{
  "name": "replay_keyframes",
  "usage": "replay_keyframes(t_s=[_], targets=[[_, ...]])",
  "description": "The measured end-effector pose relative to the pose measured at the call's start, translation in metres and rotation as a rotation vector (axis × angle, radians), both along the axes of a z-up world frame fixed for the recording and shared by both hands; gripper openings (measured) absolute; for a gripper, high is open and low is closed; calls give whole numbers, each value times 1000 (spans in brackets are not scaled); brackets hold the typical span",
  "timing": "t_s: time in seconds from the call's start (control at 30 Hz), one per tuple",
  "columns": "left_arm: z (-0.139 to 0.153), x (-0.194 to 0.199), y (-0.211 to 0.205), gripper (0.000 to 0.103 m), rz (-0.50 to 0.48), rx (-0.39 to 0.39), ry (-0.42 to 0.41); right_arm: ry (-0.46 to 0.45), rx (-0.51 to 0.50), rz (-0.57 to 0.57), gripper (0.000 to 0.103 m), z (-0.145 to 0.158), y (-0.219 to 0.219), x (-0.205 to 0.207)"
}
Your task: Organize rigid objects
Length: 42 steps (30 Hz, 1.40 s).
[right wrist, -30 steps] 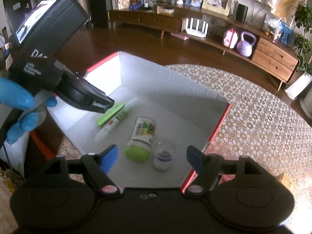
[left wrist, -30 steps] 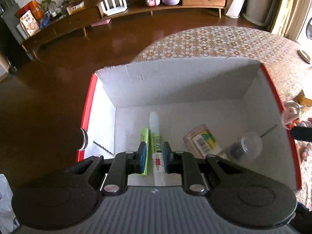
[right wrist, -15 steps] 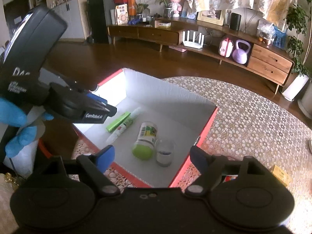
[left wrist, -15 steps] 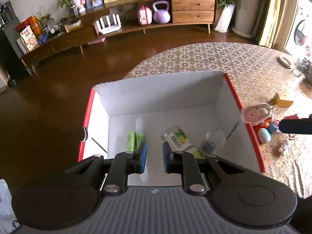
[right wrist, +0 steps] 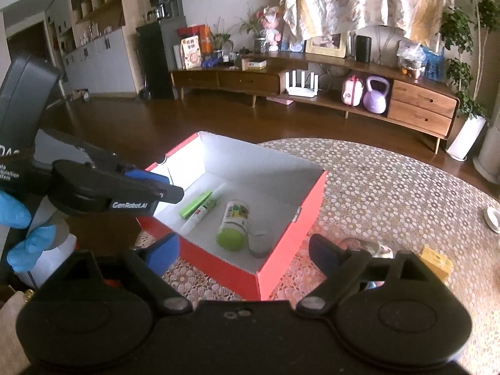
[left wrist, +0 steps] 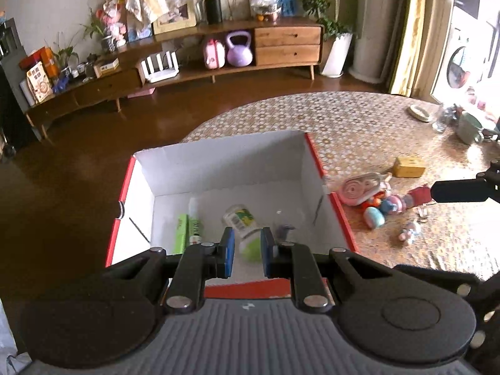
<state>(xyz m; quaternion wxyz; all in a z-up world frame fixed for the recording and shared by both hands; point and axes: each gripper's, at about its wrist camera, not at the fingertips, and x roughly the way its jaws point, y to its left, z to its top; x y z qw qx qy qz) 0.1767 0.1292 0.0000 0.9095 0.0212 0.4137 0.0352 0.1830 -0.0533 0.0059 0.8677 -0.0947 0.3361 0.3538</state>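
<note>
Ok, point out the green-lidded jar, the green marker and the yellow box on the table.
green-lidded jar [right wrist: 233,222], right wrist view, on its label side.
green marker [right wrist: 196,203], right wrist view, mid-barrel.
yellow box [left wrist: 408,166], left wrist view, on its top face.

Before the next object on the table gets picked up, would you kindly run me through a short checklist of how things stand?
1. Right gripper free to grasp: ok; its jaws have just been opening, with nothing between them.
2. Left gripper empty: ok; jaws nearly together, holding nothing.
3. Red box has room: ok; bare floor shows beside the green-capped bottle, clear jar, glue tube and green marker.
4. Objects left to sort: ok; a yellow box and small toys lie on the tablecloth.
5. Both grippers clear of the box: ok.
6. Toys separable for a clean grasp: cannot tell.
</note>
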Motion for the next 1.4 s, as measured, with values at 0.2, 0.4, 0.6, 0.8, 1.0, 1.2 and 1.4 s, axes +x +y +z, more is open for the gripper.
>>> replay_keyframes(t_s=[0.2, 0.4, 0.6, 0.8, 1.0, 1.2, 1.4], targets=[[3, -23, -19, 17, -1, -45, -52, -19, 44, -50, 98, 2, -38, -16], [1, -36, -44, 17, -18, -71, -96, -59, 31, -119, 98, -7, -80, -32], [-12, -43, -66, 19, -34, -134, -106, -59, 18, -185, 98, -22, -121, -41], [-21, -45, -91, 73, -24, -136, -159, -47, -6, -225, 98, -37, -150, -46], [-32, -33, -114, 78, -43, -159, -146, -42, -14, -253, 98, -46, -170, -39], [-45, -18, -142, 82, -52, -140, -185, -54, -44, -236, 98, -61, -177, -32], [-67, 2, -165, 82, -37, -114, -181, -59, -69, -251, 97, -68, -186, -8]])
